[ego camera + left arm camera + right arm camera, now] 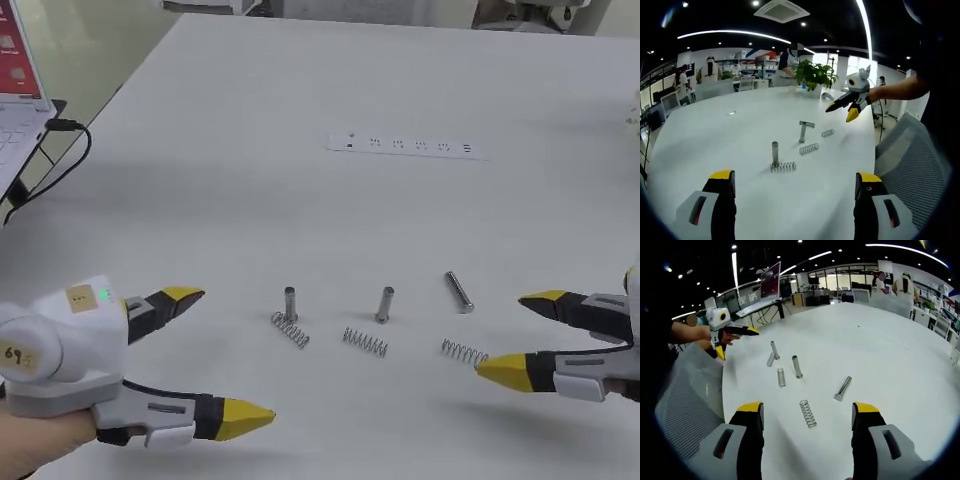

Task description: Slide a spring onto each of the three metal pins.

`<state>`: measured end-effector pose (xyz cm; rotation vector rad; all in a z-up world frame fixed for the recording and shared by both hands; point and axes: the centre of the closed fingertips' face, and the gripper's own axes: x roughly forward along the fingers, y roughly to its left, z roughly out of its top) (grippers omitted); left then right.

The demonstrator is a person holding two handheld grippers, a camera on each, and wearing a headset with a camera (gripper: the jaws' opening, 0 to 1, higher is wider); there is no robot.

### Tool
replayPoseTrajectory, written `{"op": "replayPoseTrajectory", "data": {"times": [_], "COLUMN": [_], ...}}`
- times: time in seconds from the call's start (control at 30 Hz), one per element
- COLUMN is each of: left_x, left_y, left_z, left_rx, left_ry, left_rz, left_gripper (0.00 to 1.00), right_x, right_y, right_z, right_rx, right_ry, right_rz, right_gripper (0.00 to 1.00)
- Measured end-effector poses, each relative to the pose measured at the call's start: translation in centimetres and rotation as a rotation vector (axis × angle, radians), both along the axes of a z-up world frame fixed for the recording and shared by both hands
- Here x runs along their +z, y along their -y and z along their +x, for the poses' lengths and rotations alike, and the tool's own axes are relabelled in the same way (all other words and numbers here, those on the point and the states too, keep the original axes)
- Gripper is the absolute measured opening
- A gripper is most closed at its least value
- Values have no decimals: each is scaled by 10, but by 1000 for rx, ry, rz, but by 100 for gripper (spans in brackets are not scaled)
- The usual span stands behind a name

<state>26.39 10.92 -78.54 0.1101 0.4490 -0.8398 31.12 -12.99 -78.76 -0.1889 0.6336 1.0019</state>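
3 loose springs, 3 bare pins

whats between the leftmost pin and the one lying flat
The middle pin, standing upright, with a spring lying just in front of it, on the person's side. The head view shows this best.

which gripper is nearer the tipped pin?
Right. The right gripper is just right of the tipped pin; the left gripper is far off, left of the leftmost pin.
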Motion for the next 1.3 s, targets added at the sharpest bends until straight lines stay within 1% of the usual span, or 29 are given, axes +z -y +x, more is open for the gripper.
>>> {"op": "replayPoseTrajectory", "data": {"times": [0.17, 0.3, 0.5, 0.6, 0.7, 0.83, 0.93, 1.03, 1.1, 1.17, 1.3], "left_x": [0, 0, -1, 0, 0, 0, 0, 0, 0, -1, -3], "left_y": [-1, -1, -1, 0, -1, -2, -3, -3, -3, -4, -4], "left_z": [1, 1, 0, 0, 0, 1, 0, 0, -1, -1, -2], "left_rx": [2, 1, 0, 0, 2, 4, 6, 8, 12, 14, 15], "left_ry": [1, -1, -3, -4, -3, -3, -4, -7, -9, -10, -14], "left_rz": [-1, 0, 1, -2, -5, -4, -4, -12, -12, -12, -14], "left_gripper": [97, 97, 97, 97, 97, 97, 97, 97, 97, 97, 96], "right_x": [-1, -3, -1, 0, 0, -2, -4, -7, -11, -13, -16], "right_y": [-4, -4, -8, -12, -15, -19, -18, -18, -16, -17, -20], "right_z": [6, 12, 27, 32, 38, 47, 58, 65, 68, 71, 77], "right_rx": [4, 5, 5, 12, 13, 13, -7, -29, -35, -35, -43], "right_ry": [-11, -19, -12, -19, -13, -19, -14, -34, -47, -46, -57], "right_rz": [5, -6, -21, -19, -25, -39, -64, -70, -94, -111, -121], "right_gripper": [70, 68, 66, 62, 62, 60, 60, 58, 56, 55, 52]}}
